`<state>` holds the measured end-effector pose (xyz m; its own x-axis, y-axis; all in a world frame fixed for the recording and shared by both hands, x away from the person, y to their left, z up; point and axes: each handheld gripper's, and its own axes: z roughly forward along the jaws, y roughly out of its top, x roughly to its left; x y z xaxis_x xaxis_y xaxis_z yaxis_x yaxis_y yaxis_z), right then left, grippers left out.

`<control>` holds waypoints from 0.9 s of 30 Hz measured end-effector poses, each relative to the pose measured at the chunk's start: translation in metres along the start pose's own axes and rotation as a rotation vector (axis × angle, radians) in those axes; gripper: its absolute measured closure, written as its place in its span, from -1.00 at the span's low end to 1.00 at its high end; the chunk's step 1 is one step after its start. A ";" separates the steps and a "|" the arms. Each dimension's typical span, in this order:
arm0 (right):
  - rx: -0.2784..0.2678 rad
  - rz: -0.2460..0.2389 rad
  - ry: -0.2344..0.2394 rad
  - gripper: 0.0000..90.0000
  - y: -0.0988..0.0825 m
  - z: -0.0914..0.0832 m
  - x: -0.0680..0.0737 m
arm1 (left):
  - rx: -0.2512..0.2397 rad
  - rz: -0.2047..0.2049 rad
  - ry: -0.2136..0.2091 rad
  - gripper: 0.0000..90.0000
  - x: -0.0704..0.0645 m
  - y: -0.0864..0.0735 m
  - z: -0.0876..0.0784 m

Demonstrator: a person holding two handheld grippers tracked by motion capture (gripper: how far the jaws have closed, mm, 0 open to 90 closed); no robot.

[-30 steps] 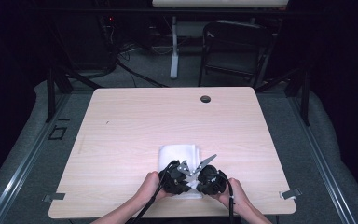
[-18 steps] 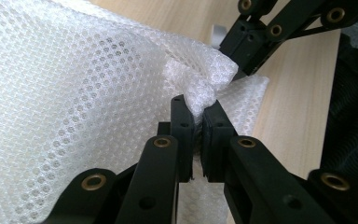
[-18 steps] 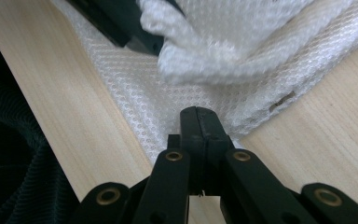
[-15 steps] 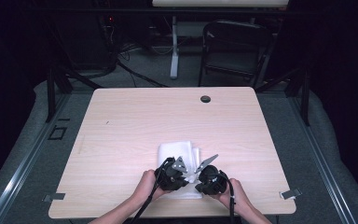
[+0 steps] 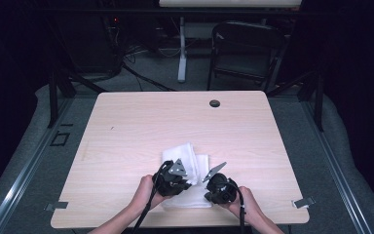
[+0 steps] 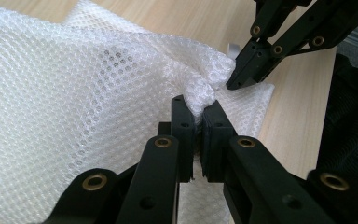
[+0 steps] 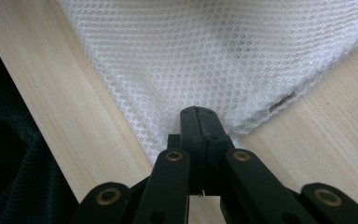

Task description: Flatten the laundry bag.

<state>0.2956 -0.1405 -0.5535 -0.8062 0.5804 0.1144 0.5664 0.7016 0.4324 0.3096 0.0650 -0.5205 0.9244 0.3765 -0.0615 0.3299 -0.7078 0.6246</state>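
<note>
High view gives me the light wooden table (image 5: 126,141), with a folded white mesh cloth (image 5: 187,158) lying near its front edge. My left tool (image 6: 199,122) is clamped on a bunched fold of that cloth; my right tool (image 7: 199,122) is pinched tight on its edge.

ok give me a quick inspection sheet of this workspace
surface: pale wooden table, round grommet hole at the far edge
job's things: white mesh cloth, bunched near the person's edge
clutter: nothing seen
grippers: left hand-held gripper shut on a raised fold; right hand-held gripper shut on the cloth's edge
cables: one trails from each gripper toward the person
surroundings: folding chair, carpet, dark room
</note>
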 end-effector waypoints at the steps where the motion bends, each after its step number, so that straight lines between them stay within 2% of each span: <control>1: 0.001 -0.001 -0.002 1.00 0.000 0.000 0.000 | -0.003 -0.002 0.006 0.91 0.000 -0.001 -0.001; 8: 0.006 0.002 -0.005 1.00 0.000 0.000 0.000 | -0.023 -0.014 0.018 0.91 0.001 -0.004 -0.011; 16: 0.041 -0.005 -0.023 1.00 0.001 -0.002 0.001 | -0.045 -0.022 0.034 0.91 0.003 -0.007 -0.022; 19: 0.040 0.004 -0.027 1.00 0.001 -0.002 0.002 | -0.040 -0.018 0.044 0.91 0.003 -0.009 -0.026; 24: 0.050 0.008 -0.034 1.00 0.001 -0.003 0.001 | -0.068 -0.043 0.060 0.91 0.005 -0.012 -0.034; 27: 0.059 0.012 -0.030 1.00 0.000 -0.003 0.000 | -0.072 -0.044 0.065 0.91 0.005 -0.016 -0.039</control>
<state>0.2950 -0.1416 -0.5503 -0.7942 0.6007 0.0920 0.5860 0.7169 0.3778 0.3019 0.1015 -0.5002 0.8939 0.4464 -0.0411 0.3535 -0.6455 0.6770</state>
